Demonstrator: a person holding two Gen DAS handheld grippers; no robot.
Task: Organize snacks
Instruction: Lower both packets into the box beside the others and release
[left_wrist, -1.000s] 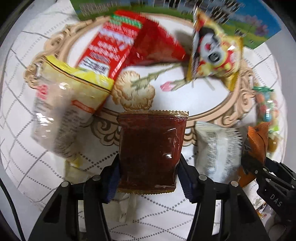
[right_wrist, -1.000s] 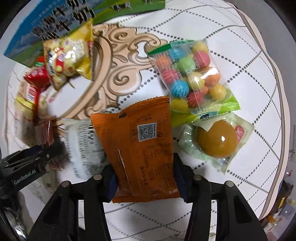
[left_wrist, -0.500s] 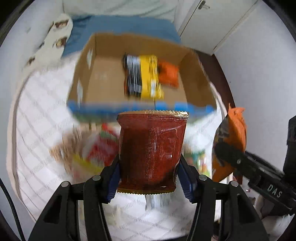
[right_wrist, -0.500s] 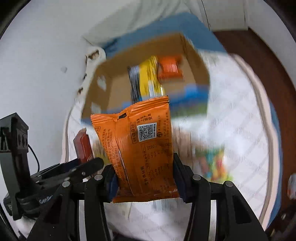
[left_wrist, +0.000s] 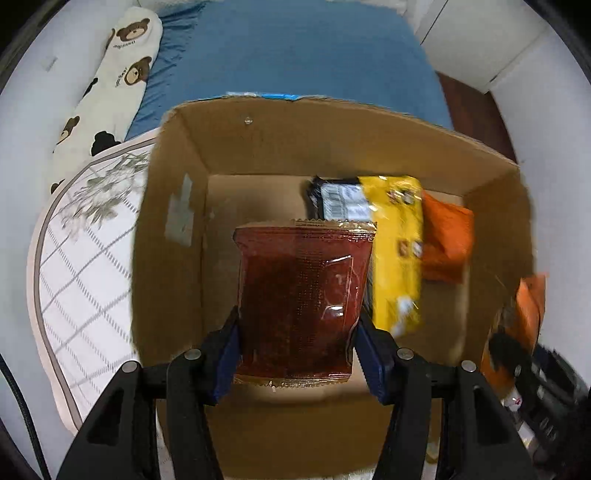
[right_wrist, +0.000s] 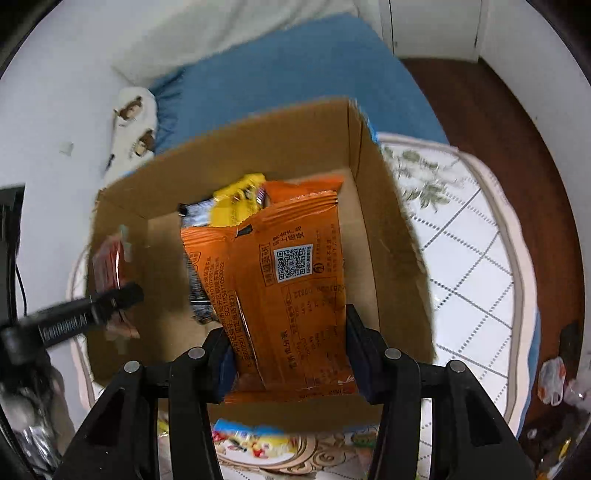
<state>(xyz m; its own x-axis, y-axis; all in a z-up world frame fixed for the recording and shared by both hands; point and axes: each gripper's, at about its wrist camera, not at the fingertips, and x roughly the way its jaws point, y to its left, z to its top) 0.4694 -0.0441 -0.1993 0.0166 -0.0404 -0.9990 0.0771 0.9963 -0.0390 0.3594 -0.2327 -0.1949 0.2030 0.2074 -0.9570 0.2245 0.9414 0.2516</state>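
My left gripper (left_wrist: 297, 354) is shut on a dark red snack packet (left_wrist: 301, 299) and hangs over the open cardboard box (left_wrist: 173, 177). A yellow packet (left_wrist: 397, 251), a black packet (left_wrist: 340, 201) and an orange packet (left_wrist: 447, 240) lie on the box floor. My right gripper (right_wrist: 288, 354) is shut on an orange snack packet (right_wrist: 291, 291) with a QR code, also above the box (right_wrist: 388, 236). The right wrist view shows the left gripper (right_wrist: 74, 317) at the left with the red packet (right_wrist: 109, 266). In the left wrist view the right gripper's orange packet (left_wrist: 528, 314) shows at the right edge.
The box stands on a white table with a grid-patterned cloth (right_wrist: 472, 251). A blue bed (left_wrist: 295, 55) and a bear-print pillow (left_wrist: 110, 85) lie behind it. The ornate tray edge with a packet (right_wrist: 258, 443) shows below the box. Brown floor (right_wrist: 517, 129) lies at the right.
Both grippers have lifted their packets off the table by the tray and carried them over the open cardboard box. Their grip on the packets is unchanged.
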